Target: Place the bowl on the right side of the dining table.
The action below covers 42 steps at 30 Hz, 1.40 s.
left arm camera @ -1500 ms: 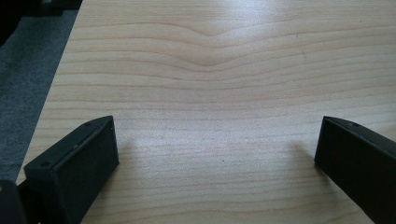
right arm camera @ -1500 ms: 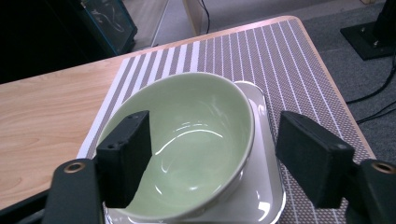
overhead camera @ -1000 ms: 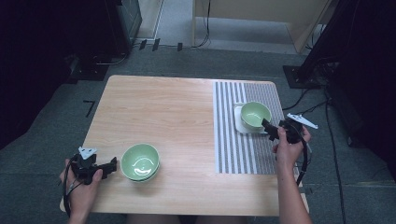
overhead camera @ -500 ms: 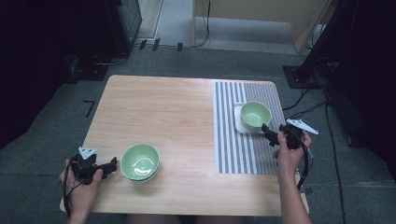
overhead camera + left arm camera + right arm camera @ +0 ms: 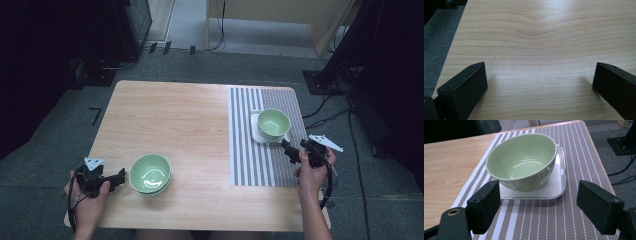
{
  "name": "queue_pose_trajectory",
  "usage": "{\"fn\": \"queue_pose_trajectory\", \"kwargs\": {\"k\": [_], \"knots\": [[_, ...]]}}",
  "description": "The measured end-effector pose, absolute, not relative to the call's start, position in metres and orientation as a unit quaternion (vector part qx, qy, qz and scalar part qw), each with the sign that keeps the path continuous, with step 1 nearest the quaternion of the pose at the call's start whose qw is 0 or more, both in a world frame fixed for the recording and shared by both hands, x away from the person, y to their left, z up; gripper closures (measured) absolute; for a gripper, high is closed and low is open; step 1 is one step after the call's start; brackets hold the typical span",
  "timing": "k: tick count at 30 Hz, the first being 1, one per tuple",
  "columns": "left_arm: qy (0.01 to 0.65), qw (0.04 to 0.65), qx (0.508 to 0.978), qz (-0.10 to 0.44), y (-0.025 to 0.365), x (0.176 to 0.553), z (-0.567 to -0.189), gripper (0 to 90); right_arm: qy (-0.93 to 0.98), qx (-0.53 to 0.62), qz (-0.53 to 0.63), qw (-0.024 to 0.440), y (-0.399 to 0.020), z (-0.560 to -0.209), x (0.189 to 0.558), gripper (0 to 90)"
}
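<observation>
A: Entry. Green bowl [image 5: 273, 123] sits upright on a white square tray [image 5: 257, 131], tray on the striped mat [image 5: 250, 160], toward 2 o'clock of the surface [image 5: 190, 125].

B: Right gripper [image 5: 291, 152]?

A: At the bowl's 5 o'clock, near it, apart from it. In the right gripper view its fingers [image 5: 484, 205] stand wide, with nothing between them; bowl [image 5: 521, 161] and tray [image 5: 560, 182] lie ahead.

B: Second bowl [image 5: 150, 173]?

A: Green, upright on bare wood toward 7 o'clock of the surface, well apart from the mat.

B: Left gripper [image 5: 119, 178]?

A: At that bowl's 9 o'clock, just beside it. Left gripper view: fingers [image 5: 466, 87] spread wide over bare wood, gripping nothing.
</observation>
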<state>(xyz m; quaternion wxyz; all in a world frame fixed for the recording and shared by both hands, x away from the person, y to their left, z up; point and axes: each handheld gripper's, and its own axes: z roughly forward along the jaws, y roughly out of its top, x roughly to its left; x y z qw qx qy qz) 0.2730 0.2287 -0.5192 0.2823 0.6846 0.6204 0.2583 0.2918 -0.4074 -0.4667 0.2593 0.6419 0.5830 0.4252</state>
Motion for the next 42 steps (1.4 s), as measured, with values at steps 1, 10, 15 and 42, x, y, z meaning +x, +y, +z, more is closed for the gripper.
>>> {"fn": "queue_pose_trajectory", "kwargs": {"k": [1,10,15,42], "knots": [[0.62,0.282,0.684,0.258,0.229,0.273,-0.519,0.0,0.583,0.641,0.425,0.26,-0.408,-0.467,0.29,19.8],[0.621,0.282,0.684,0.258,0.229,0.273,-0.519,0.0,0.584,0.64,0.429,0.257,-0.406,-0.469,0.282,19.8],[0.621,0.283,0.684,0.258,0.229,0.273,-0.519,0.0,0.587,0.639,0.426,0.257,-0.406,-0.471,0.277,19.8],[0.621,0.282,0.684,0.259,0.228,0.273,-0.519,0.0,0.583,0.646,0.417,0.262,-0.417,-0.481,0.251,20.2]]}}
